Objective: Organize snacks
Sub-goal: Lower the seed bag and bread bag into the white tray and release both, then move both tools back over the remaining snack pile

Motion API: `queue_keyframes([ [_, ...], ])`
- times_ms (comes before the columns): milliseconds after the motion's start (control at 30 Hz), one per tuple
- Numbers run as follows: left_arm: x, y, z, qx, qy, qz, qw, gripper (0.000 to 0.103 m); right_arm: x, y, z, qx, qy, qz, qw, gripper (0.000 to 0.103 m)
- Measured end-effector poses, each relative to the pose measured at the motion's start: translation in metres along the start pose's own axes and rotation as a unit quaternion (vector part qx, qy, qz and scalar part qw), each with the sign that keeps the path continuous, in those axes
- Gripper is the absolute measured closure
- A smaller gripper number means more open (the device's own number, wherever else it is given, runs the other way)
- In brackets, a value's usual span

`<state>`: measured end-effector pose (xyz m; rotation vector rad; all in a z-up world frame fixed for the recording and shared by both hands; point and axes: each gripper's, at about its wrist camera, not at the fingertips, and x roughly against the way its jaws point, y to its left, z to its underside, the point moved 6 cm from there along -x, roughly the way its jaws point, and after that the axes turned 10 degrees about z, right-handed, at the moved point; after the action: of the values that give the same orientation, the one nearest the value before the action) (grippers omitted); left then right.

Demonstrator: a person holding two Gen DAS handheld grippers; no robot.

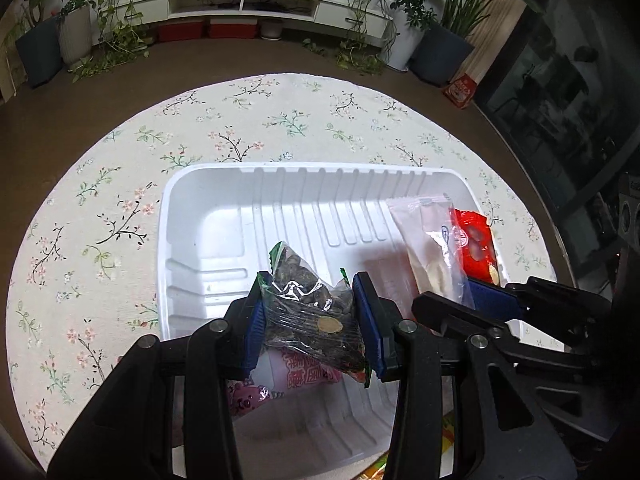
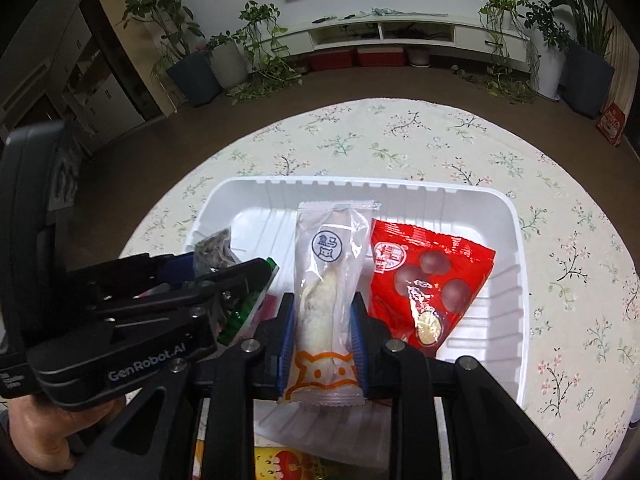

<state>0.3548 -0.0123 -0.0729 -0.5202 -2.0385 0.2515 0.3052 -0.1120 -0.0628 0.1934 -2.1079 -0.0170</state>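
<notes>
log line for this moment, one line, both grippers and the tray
left gripper: shut on dark snack bag | right gripper: shut on clear pastry packet | both over white tray | red packet in tray

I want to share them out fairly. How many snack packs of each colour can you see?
Clear with dark snacks: 1
Clear with a pale roll: 1
Red: 1
Pink: 1
Total: 4
</notes>
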Motion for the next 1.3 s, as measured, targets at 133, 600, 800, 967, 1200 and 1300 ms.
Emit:
queue_keyframes([
  [133, -0.009, 0.001, 0.002, 0.005, 0.006, -0.002, 1.0, 0.063, -0.009, -0.004, 0.003, 0.005, 0.008, 0.012, 1.0, 0.075],
  [600, -0.01, 0.006, 0.001, 0.011, -0.005, -0.012, 0.9999, 0.042, -0.013, -0.013, 0.005, 0.001, 0.003, 0.015, 1.0, 0.068],
  [800, 0.016, -0.008, -0.006, 0.007, -0.03, 0.003, 0.9995, 0.031, 0.018, -0.014, 0.008, -0.016, -0.025, -0.012, 0.999, 0.057],
  [967, 0.059, -0.027, -0.003, -0.009, -0.061, 0.024, 0.9978, 0.01, 0.062, -0.013, 0.015, -0.023, -0.066, -0.031, 0.997, 0.049],
  [1200, 0.162, -0.043, 0.044, -0.082, -0.167, 0.011, 0.9824, 0.001, 0.131, -0.04, 0.06, -0.078, -0.137, -0.059, 0.986, 0.025],
  [1300, 0.187, -0.032, 0.086, -0.063, -0.161, -0.009, 0.9849, 0.001, 0.147, -0.054, 0.093, -0.094, -0.157, -0.041, 0.982, 0.025],
])
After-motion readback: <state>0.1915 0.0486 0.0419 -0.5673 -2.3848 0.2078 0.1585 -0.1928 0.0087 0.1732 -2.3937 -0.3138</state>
